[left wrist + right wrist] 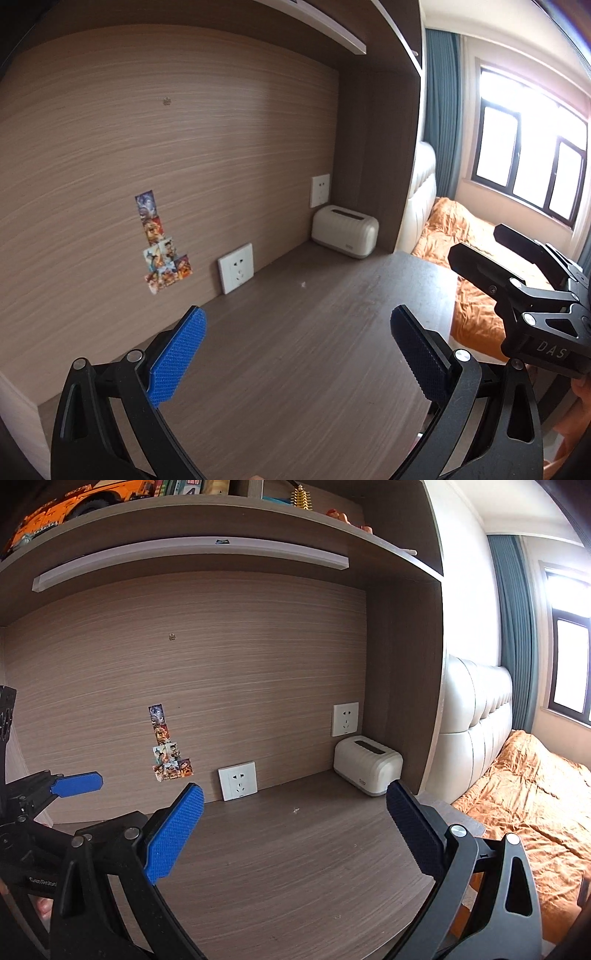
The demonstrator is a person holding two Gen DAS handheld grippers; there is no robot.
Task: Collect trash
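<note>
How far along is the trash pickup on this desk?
Done: cannot tell; no bin in view. In hand: nothing; the left gripper and right gripper are both open and empty. Left: one small white scrap on the desk, near the white box.

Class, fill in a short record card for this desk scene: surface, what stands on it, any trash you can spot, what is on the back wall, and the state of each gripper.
Surface: dark wood desk in an alcove under a shelf
Standing on it: white ribbed box, back right corner
Possible trash: one small white scrap mid-desk; too small to identify
Back wall: two white sockets, lower and upper; a cluster of picture stickers
Left gripper: open, holds nothing, above the desk
Right gripper: open, holds nothing, above the desk
</note>
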